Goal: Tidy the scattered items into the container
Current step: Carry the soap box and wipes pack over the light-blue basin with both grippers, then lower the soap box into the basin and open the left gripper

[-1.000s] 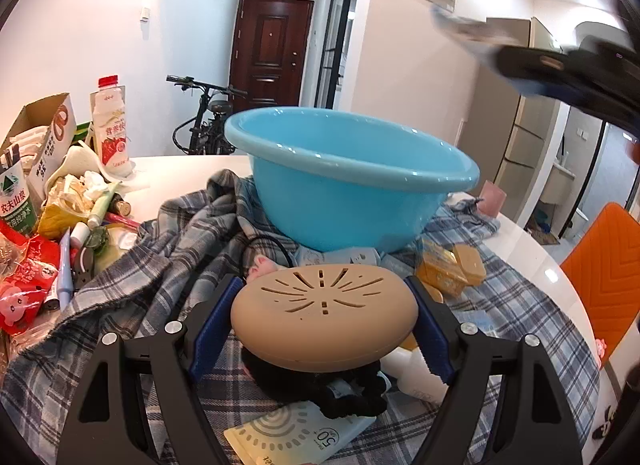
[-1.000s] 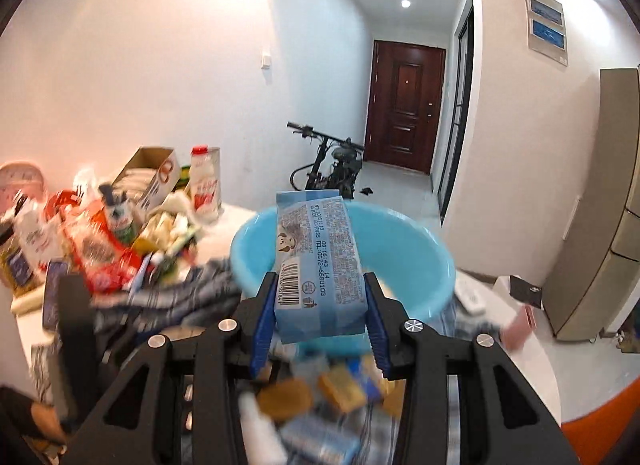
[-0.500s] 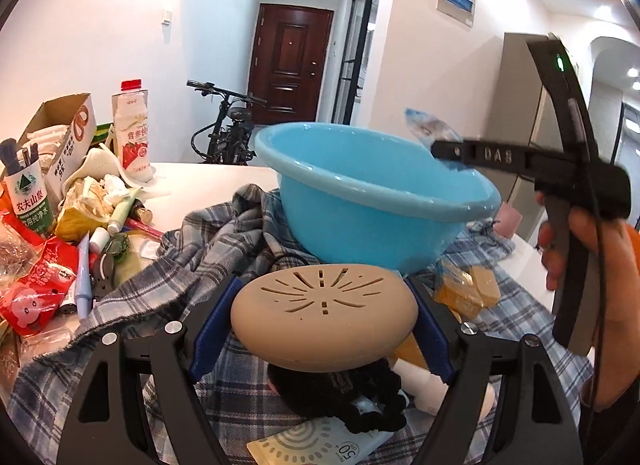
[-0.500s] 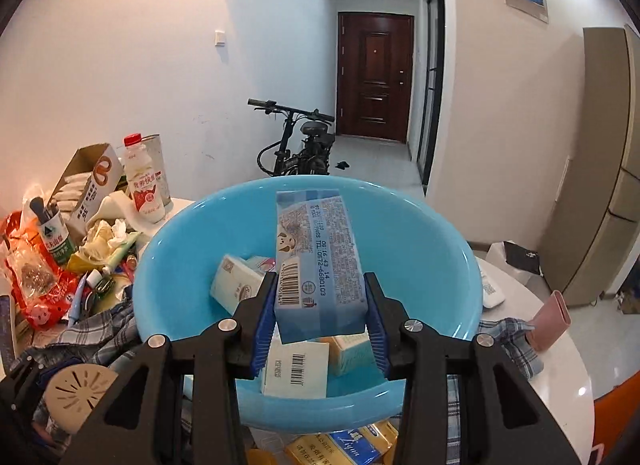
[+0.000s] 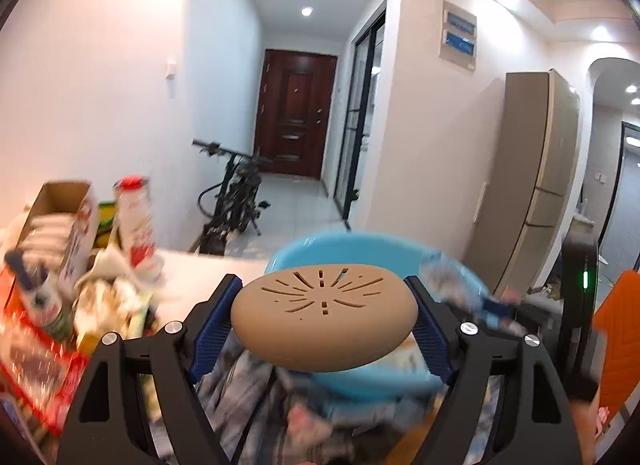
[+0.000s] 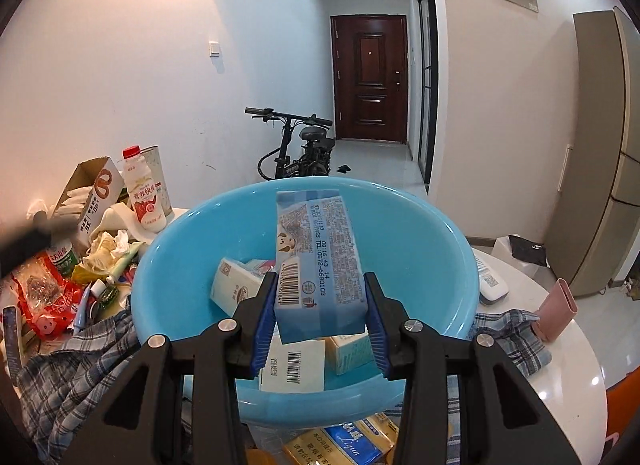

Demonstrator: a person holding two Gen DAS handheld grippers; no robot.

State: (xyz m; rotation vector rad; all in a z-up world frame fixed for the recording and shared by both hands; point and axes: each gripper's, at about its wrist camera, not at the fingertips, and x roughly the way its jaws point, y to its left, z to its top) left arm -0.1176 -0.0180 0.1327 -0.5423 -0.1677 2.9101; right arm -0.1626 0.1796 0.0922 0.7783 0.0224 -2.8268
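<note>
My left gripper (image 5: 322,321) is shut on a tan oval case with slits (image 5: 324,319), held up in the air in front of the blue basin (image 5: 348,249). My right gripper (image 6: 320,313) is shut on a light-blue packet with a barcode (image 6: 318,265), held over the inside of the blue basin (image 6: 420,249). Several white and blue boxes (image 6: 236,285) lie in the basin's bottom. In the left wrist view the right gripper shows as a blur at the right, by the basin's rim.
A plaid cloth (image 6: 80,357) lies under the basin. At the left are a drink bottle (image 6: 142,197), a cardboard box (image 6: 92,193) and red snack bags (image 6: 44,297). A pink holder (image 6: 556,309) and a white remote (image 6: 492,281) lie right. Yellow and blue packs (image 6: 348,445) sit near.
My left gripper rose with the tan case, so the basin now sits lower and behind it. My right gripper came forward and down over the basin with the packet, then held still.
</note>
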